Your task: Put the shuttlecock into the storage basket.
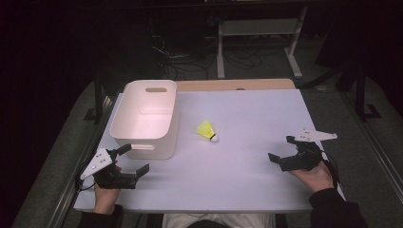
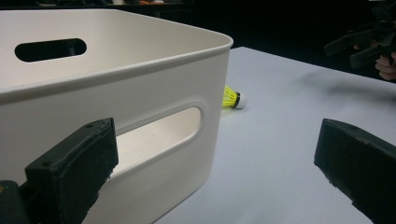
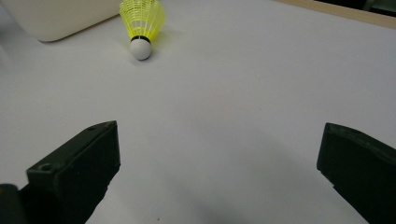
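From the high view I see the yellow shuttlecock (image 1: 207, 130) lying on its side on the white table (image 1: 247, 180), just right of the white bin (image 1: 147, 118), cork end toward me. My left gripper (image 1: 135, 159) sits at the bin's near corner, one jaw almost against the bin's near wall, jaws spread wide and holding nothing. My right gripper (image 1: 280, 148) rests well right of the bin, jaws likewise wide and empty, with bare table between it and the shuttlecock.

In the left gripper view the bin (image 2: 116, 93) takes up the left half and hides most of the shuttlecock (image 2: 232, 98), which peeks past its corner.

In the right gripper view the shuttlecock (image 3: 141, 23) lies ahead beside the bin's (image 3: 60, 18) rounded corner, nothing in the way.
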`<state>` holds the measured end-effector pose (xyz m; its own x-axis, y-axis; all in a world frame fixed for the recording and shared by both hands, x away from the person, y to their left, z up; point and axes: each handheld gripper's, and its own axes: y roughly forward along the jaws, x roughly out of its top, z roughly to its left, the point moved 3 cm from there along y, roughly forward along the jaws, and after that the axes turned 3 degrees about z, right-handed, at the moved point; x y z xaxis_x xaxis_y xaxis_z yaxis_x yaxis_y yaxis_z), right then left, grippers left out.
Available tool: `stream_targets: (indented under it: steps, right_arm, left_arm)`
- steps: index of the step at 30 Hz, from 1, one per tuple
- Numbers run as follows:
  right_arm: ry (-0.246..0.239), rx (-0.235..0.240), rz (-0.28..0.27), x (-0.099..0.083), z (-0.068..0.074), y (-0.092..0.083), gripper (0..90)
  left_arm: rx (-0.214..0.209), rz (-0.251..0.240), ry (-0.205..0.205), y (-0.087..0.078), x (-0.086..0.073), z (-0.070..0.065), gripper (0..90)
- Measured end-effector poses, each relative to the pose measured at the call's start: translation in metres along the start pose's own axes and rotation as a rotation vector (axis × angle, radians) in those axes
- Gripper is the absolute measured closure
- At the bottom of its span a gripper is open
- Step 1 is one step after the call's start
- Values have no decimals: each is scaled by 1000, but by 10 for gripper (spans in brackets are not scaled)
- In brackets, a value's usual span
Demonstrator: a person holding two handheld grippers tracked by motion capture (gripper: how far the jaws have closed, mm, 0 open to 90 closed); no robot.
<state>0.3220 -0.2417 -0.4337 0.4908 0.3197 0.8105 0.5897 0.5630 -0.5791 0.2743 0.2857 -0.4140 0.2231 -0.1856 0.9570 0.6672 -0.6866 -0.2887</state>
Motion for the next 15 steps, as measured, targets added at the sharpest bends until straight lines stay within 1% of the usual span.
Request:
stream_targets:
  steps: [6, 15]
  right_arm:
    - [9, -5, -3, 2, 0, -3, 0]
    - [3, 3, 7, 6, 2, -4, 0]
  left_arm:
    - [2, 3, 2, 0, 0, 0, 0]
    - [5, 3, 1, -1, -1, 0, 0]
